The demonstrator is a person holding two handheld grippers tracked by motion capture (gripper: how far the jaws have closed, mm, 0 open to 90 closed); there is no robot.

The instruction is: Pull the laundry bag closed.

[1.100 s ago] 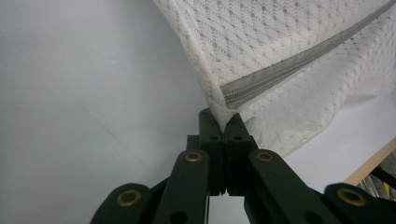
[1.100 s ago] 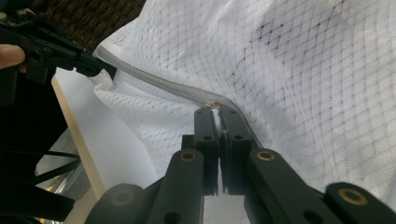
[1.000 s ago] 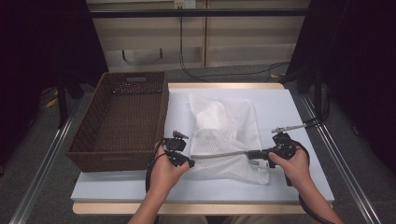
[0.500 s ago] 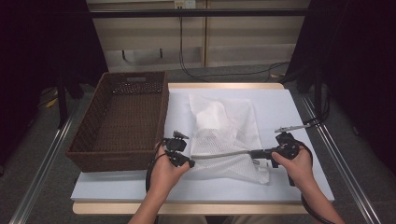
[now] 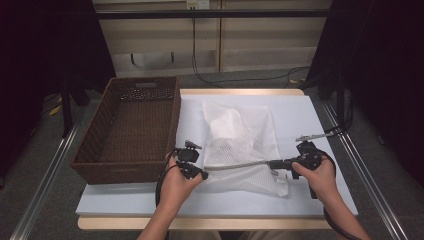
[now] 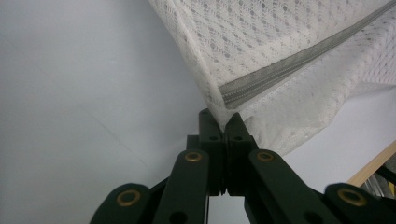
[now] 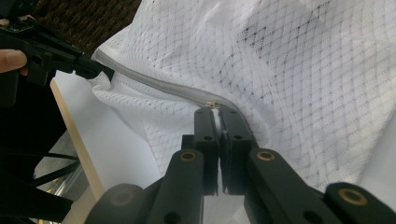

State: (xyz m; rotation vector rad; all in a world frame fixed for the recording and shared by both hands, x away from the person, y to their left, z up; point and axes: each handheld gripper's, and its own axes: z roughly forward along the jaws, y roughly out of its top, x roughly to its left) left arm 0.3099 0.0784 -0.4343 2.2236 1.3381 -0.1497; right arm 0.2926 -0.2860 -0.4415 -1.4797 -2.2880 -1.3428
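The mesh bag (image 5: pixel 240 150) is lying on the table (image 5: pixel 310 120), right of the basket (image 5: pixel 131 130). The 2 grippers, left gripper (image 5: pixel 200 173) & right gripper (image 5: pixel 274 163), are pinching the zipper (image 5: pixel 237 164) ends. Better keeping it taut, pulling the slider slowly w/o jerking.

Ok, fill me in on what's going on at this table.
A person is working a white mesh bag with a gripper in each hand. The left gripper is shut on the bag's corner at the end of its grey zipper. The right gripper is shut on the zipper farther along, apparently at the pull, though the pull itself is too small to make out. The zipper is stretched taut between them over the table. A wicker basket sits beside the bag, on the left.
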